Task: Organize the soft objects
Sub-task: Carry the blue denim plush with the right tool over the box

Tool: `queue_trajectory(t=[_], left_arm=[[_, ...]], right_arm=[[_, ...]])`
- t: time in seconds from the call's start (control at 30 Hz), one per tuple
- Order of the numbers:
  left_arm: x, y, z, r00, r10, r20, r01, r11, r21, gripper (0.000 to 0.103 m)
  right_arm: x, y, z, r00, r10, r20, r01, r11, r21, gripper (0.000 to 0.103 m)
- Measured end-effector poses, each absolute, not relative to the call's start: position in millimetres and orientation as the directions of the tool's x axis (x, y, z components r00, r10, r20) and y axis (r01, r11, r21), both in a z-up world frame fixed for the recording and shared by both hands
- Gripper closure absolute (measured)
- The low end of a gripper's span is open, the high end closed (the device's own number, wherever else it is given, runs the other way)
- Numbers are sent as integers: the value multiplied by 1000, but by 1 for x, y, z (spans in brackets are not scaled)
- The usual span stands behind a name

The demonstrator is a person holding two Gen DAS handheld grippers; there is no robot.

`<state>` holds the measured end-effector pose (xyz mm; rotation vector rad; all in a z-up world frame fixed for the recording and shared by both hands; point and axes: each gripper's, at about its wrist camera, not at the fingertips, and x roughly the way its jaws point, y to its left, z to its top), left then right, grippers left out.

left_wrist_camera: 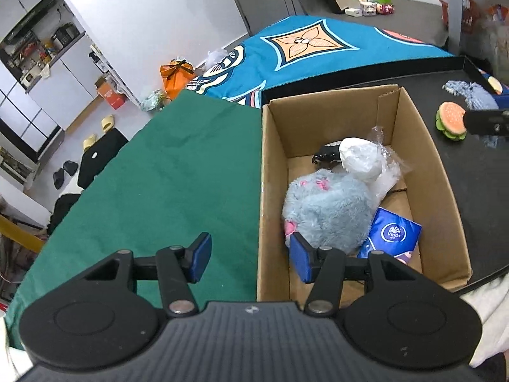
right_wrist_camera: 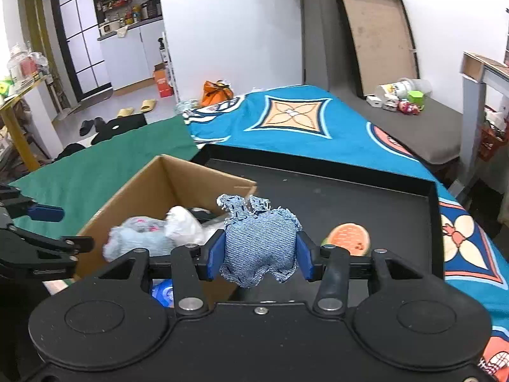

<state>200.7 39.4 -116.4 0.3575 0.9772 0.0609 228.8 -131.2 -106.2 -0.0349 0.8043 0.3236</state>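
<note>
One open brown cardboard box (left_wrist_camera: 334,121), taken as landmark. Inside it: one fluffy pale-blue plush toy (left_wrist_camera: 327,210), one white crumpled plastic bag (left_wrist_camera: 361,159), one blue tissue packet (left_wrist_camera: 393,235), one black item (left_wrist_camera: 326,154), kind unclear. Right of the box, on one black tray (right_wrist_camera: 350,191): one burger-shaped soft toy (left_wrist_camera: 450,121). Above the box's right edge: one frayed blue denim pouch (right_wrist_camera: 257,245).

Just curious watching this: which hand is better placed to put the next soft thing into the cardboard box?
Right. Its gripper already grips the denim toy beside the box; the left gripper is empty.
</note>
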Motion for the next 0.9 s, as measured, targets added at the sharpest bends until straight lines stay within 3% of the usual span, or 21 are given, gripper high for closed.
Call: queue_trajectory(t=[0.5,0.6,0.77,0.9], left_arm=[[199,64,-120,534,117,-837,86,978,191,55],[200,69,-122,519,92,-850,86,983,160,61],[203,74,-128,485,46,-873,97,990,106,84],[201,74,-130,482,15,-876,117,990,82,95]], right_arm=[[222,-83,-99,604,343,-719,-343,927,153,56],[220,-76,-100,597,352,-721,-338,925,171,56],[221,-65,-103,591,360,-722,-332,924,189,56],[220,-56,-105,581,374,-722,-332,920,209,55]])
